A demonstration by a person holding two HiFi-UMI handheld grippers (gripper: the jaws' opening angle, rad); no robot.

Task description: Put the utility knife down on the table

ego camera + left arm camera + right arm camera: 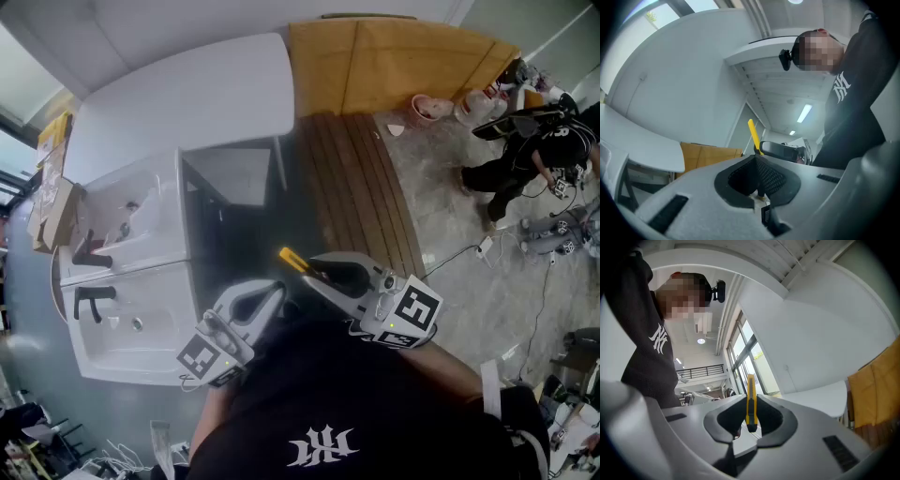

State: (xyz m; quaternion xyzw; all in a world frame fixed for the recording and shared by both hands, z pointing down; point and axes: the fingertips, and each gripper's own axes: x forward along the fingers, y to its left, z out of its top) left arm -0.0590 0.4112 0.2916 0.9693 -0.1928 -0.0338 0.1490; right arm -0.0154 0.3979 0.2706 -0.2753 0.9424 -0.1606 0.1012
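The right hand-held gripper (751, 398) pinches the yellow utility knife (750, 384) between narrowly parted jaws; the left hand-held gripper (756, 160) is closed, seemingly empty.

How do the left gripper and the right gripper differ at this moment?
The right gripper is shut on the yellow knife, which sticks out past its fingers; the left gripper is shut with nothing between its fingers. In the head view the left gripper angles rightward, the right gripper leftward. Both are held close to the person, tips close together.
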